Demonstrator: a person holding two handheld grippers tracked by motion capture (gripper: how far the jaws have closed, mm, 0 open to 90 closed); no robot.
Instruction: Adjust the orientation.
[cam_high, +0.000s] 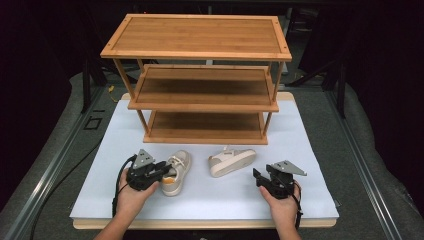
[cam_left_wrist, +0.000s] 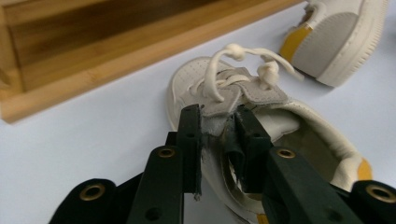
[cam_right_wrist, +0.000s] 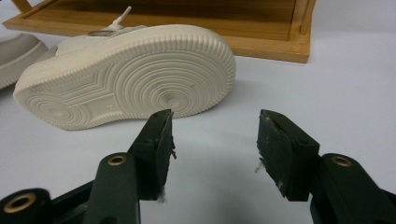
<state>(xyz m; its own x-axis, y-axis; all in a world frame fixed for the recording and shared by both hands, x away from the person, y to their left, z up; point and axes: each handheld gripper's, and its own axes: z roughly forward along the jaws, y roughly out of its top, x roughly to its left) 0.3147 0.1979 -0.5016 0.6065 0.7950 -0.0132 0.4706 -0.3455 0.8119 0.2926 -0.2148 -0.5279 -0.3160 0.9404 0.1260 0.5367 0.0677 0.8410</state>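
Two cream shoes with yellow heel patches lie on the white board in front of a wooden rack. The left shoe (cam_high: 179, 167) stands upright, toe toward the rack. My left gripper (cam_high: 164, 171) is shut on it: in the left gripper view the jaws (cam_left_wrist: 218, 128) pinch the side wall of the shoe (cam_left_wrist: 289, 116) just beside the grey tongue and laces. The right shoe (cam_high: 231, 161) lies on its side, its ribbed sole (cam_right_wrist: 130, 79) facing my right gripper (cam_right_wrist: 215, 135). That gripper (cam_high: 259, 176) stands open a short way off the sole, nothing between its pads.
The three-tier wooden rack (cam_high: 200, 75) stands at the back of the white board (cam_high: 300, 150), its shelves bare. Its lowest shelf (cam_right_wrist: 261, 42) lies just behind the shoes. Grey flooring and metal rails surround the board. The right shoe's heel (cam_left_wrist: 336, 42) is beyond the held shoe.
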